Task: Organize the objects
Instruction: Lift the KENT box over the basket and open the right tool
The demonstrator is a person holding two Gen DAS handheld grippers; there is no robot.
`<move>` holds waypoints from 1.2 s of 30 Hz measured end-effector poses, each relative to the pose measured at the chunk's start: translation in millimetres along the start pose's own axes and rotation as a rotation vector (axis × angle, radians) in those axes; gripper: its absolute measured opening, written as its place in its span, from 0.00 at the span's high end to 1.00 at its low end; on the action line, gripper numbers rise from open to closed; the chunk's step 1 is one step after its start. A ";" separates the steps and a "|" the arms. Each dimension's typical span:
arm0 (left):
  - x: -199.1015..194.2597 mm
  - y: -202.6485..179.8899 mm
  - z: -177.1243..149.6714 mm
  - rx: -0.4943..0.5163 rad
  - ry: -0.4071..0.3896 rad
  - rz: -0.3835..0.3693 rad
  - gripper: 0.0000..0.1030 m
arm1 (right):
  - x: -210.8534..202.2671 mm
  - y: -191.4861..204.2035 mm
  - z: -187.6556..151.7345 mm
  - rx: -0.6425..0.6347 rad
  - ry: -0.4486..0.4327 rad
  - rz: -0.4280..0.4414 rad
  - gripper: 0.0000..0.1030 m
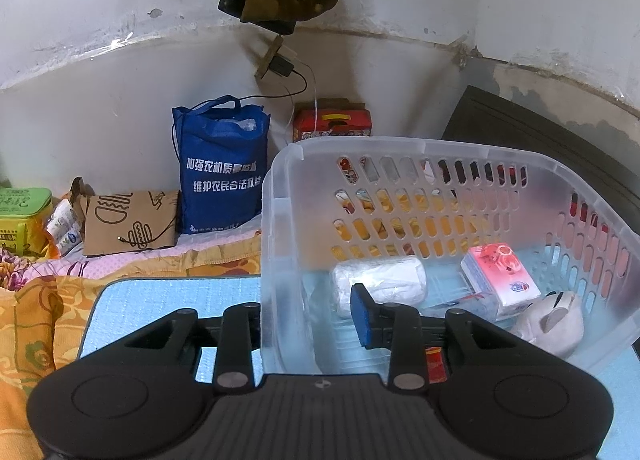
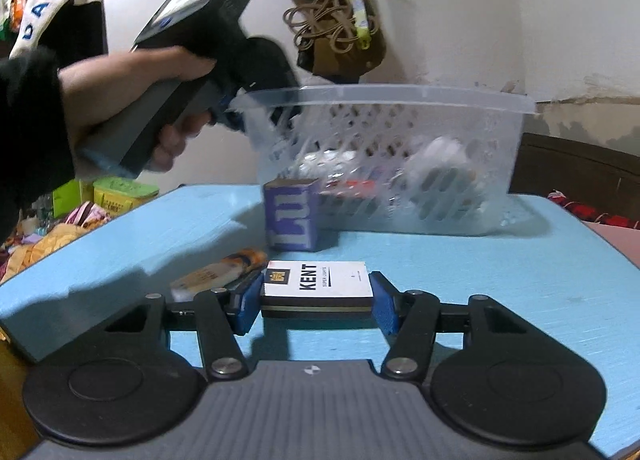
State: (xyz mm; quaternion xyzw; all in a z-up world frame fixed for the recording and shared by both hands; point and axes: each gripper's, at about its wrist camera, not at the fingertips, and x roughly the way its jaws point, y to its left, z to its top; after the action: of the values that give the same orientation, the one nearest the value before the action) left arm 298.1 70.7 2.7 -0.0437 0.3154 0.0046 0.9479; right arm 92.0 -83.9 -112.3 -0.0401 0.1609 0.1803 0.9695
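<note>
Right gripper (image 2: 317,302) clamped white KENT cigarette pack (image 2: 316,283) flat on blue tabletop (image 2: 500,280) | left gripper (image 1: 308,312) pinched near wall of clear slotted plastic basket (image 1: 400,148) | purple carton (image 2: 292,220) touching basket front | tabletop right of pack bare

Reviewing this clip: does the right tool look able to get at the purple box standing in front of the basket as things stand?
Probably not yet. The right tool has a white Kent pack between its pads, so it is occupied. The way to the purple box past it across the blue mat looks free.
</note>
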 end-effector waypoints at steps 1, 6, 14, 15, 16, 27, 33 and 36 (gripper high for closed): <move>0.1 -0.2 0.2 0.001 -0.001 0.001 0.64 | -2.1 -4.3 0.6 0.008 -0.003 0.003 0.42; 0.1 -0.2 0.9 0.003 -0.006 0.007 0.64 | -28.7 -31.3 13.0 0.064 -0.092 0.027 0.42; 2.6 0.9 4.1 -0.019 -0.001 0.008 0.64 | -41.0 -83.2 97.4 0.058 -0.264 0.040 0.42; 2.9 0.4 4.3 -0.019 0.001 0.012 0.64 | -33.5 -86.7 108.4 0.045 -0.268 0.036 0.42; 3.0 -0.1 4.4 -0.019 0.002 0.015 0.64 | -19.7 -91.4 123.3 0.034 -0.250 0.032 0.42; 3.8 0.1 5.3 -0.024 0.003 0.020 0.64 | 102.7 -132.8 180.0 0.088 0.055 0.055 0.42; 4.2 1.3 5.6 -0.022 0.002 0.016 0.64 | 110.2 -130.7 170.6 0.060 0.086 0.028 0.38; 5.0 1.8 5.6 -0.022 0.001 0.011 0.64 | 107.3 -133.9 171.2 0.065 0.057 0.030 0.01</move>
State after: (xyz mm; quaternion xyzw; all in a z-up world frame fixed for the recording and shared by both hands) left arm 305.3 72.9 4.0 -0.0523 0.3159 0.0134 0.9473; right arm 286.3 -149.3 17.2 -0.0111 0.1948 0.1880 0.9626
